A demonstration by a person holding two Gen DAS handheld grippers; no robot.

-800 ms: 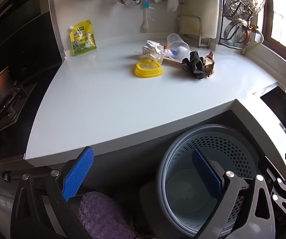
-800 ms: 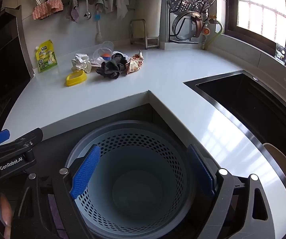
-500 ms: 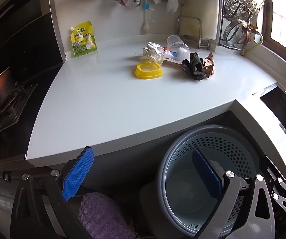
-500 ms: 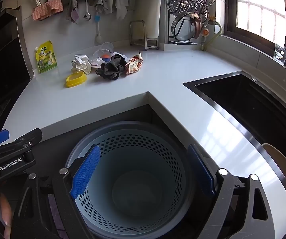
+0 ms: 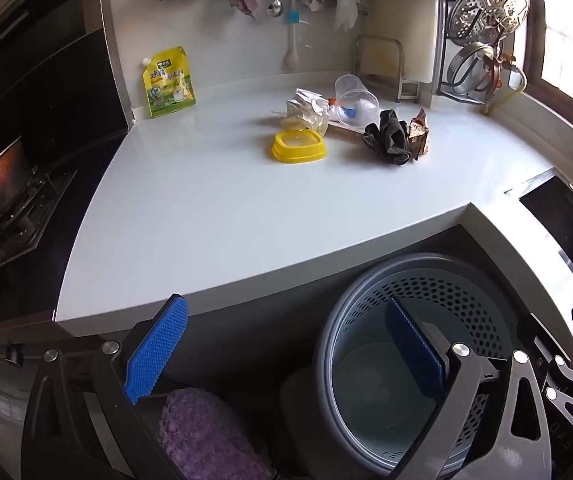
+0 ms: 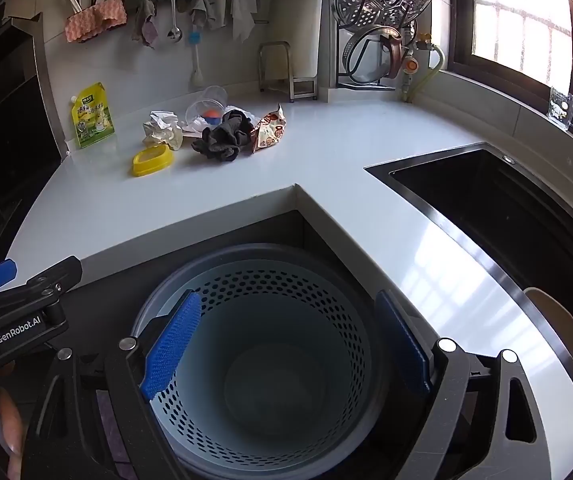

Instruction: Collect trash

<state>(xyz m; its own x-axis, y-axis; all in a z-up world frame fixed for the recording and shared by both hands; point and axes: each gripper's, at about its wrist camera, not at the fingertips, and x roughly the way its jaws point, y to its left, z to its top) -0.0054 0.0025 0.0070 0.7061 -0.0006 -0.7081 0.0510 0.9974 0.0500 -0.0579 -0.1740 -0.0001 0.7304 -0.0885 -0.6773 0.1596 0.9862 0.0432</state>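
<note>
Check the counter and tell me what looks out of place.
A small heap of litter sits near the back of the white counter: crumpled paper, a yellow lid, a clear plastic cup tipped on its side, a dark wadded cloth and a torn snack wrapper. The bin below looks empty.

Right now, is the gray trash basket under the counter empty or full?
Empty. The right wrist view looks straight into the trash basket: only its bare bottom and perforated walls show, no trash.
</note>
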